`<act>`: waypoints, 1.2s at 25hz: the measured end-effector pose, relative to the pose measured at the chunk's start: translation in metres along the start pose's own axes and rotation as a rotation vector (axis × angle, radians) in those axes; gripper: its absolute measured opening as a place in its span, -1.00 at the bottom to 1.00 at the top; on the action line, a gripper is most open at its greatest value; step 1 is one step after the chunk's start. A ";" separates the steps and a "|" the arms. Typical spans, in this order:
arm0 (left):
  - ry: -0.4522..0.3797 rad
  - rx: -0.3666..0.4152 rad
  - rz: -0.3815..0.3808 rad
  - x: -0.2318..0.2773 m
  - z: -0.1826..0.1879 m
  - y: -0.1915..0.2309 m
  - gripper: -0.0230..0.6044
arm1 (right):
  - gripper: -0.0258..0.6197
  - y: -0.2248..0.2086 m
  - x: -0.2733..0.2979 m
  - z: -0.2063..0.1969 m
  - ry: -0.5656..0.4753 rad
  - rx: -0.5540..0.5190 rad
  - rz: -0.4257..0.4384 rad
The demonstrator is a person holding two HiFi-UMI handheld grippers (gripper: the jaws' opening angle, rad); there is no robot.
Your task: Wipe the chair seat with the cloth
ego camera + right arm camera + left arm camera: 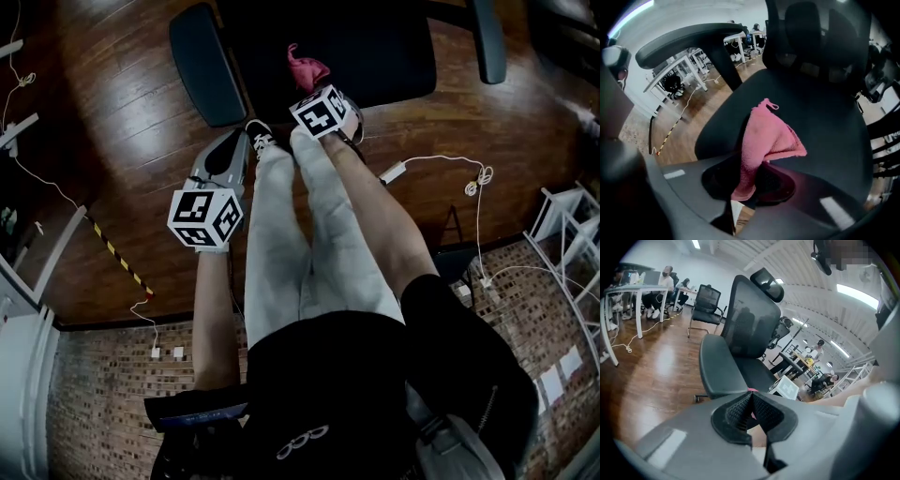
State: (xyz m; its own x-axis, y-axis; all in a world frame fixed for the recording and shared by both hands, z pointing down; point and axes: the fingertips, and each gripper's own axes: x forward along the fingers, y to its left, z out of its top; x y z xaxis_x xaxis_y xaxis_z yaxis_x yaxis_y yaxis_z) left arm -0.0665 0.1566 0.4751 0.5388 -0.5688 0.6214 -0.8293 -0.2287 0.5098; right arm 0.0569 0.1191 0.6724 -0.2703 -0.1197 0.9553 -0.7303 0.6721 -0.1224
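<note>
The wooden floor (122,122) is glossy brown planking that spreads out on all sides of the chair seat (375,56). The seat is a broad, rounded black pad. From the head view it is so dark that its surface barely reads, and its far part is cut off by the top edge. The mesh backrest (752,319) rises behind the seat with a curved headrest (767,283) on top. Both show clearly only in the left gripper view. Two smooth, elongated armrests flank the seat. The left one (204,64) is whole, and the right one (487,37) is clipped at the frame's top.

The left gripper (225,159) is grey plastic and hangs in front of the seat's left corner, off its edge. Its ribbed black pads (740,409) are pressed together with nothing between them. A sliver of pink shows past them.

The right gripper (750,180) sits at the seat's front edge. From the head view its marker cube (319,111) covers the jaws. Its own view shows them clamped on the lower end of the cloth (764,140).

The cloth is a pink, nubby terry rag with a small loop at its top corner. It stands up in a crumpled fold over the front of the seat, its gripped end buried between the pads. Whether it touches the seat cannot be told.

A thin white cable (441,161) loops on the floor, in front of the seat's right side.
</note>
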 end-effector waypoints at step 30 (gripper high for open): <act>0.116 -0.048 -0.082 0.036 -0.046 -0.108 -0.95 | -0.72 -0.072 -0.022 -0.103 0.014 0.208 0.188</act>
State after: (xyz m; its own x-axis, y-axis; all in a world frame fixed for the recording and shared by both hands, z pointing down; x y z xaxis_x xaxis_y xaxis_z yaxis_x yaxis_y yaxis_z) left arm 0.0490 0.1973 0.4699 0.6203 -0.4539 0.6397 -0.7753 -0.2308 0.5879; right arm 0.1802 0.1483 0.6874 -0.4060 0.0038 0.9138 -0.7817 0.5166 -0.3495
